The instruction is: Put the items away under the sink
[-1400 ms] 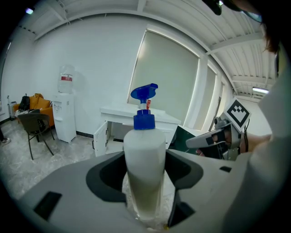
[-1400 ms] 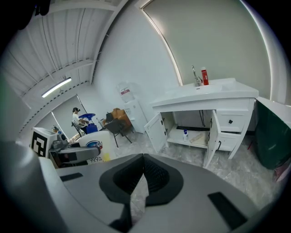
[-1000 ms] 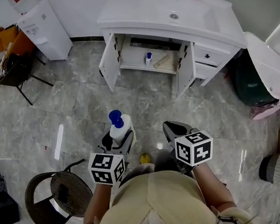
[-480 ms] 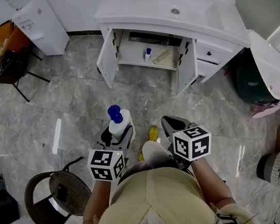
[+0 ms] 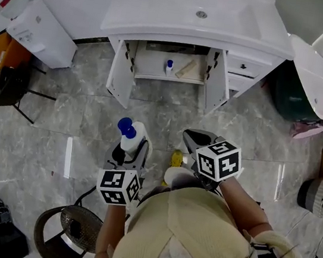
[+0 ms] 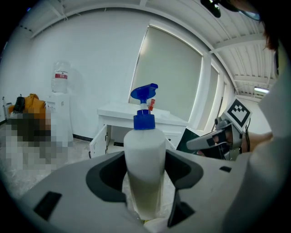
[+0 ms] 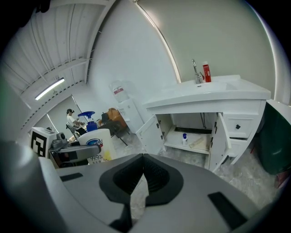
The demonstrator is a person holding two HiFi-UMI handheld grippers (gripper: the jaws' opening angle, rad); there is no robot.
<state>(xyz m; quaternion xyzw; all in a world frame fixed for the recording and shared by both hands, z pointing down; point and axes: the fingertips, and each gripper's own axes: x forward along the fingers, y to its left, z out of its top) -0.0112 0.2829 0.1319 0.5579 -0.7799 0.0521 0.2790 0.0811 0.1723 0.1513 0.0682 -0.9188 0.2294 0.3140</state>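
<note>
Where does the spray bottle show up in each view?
Head view: spray bottle left of centre, held in the left gripper.
Left gripper view: dead centre, upright between the jaws.
Right gripper view: far left, partly behind the left gripper.
Shared landmark: the open sink cabinet, seen in all three.

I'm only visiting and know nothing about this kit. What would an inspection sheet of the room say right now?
Surface: grey marbled floor tiles; white vanity top.
Job's things: white spray bottle with a blue trigger, upright in the left gripper; under-sink cabinet with both doors open; small blue-capped bottle on its shelf.
Clutter: round wicker chair; red bottle by the tap.
Grippers: left gripper shut on the spray bottle; right gripper closed, empty.
Cables: nothing seen clearly.
Surroundings: water dispenser by the wall.
</note>
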